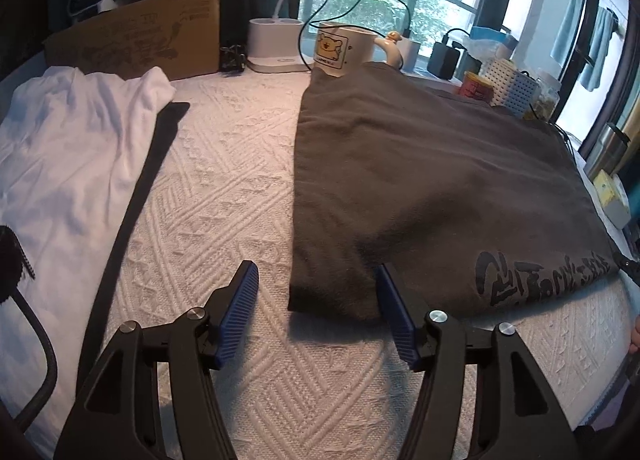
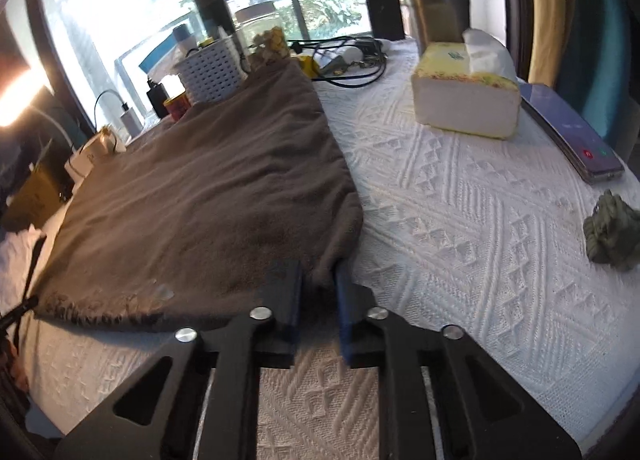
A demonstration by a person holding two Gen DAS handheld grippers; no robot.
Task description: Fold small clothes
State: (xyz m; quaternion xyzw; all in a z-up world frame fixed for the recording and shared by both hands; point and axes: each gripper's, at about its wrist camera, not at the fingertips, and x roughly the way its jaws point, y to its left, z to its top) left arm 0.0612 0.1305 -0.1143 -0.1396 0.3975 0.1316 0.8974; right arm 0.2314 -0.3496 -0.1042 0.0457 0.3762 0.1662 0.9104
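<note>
Left wrist view shows the left gripper [image 1: 314, 280] with its blue pads spread apart, low over the white textured tablecloth [image 1: 224, 188]. The near left corner of the dark grey T-shirt [image 1: 420, 180] lies between the pads, and they do not press on it. This T-shirt lies flat on the tablecloth, with a dark print near its front edge. A white garment [image 1: 68, 164] lies well apart to the left, with a black strap [image 1: 136, 196] beside it. Behind the clothes stand a cardboard box [image 1: 136, 36] and a mug with a bear picture [image 1: 346, 48].

Right wrist view shows the right gripper [image 2: 318, 280] with its jaws brought close together, pinching the near right corner of the T-shirt. To the right stands a tissue box [image 2: 468, 100], and a phone [image 2: 572, 132] lies near it.
</note>
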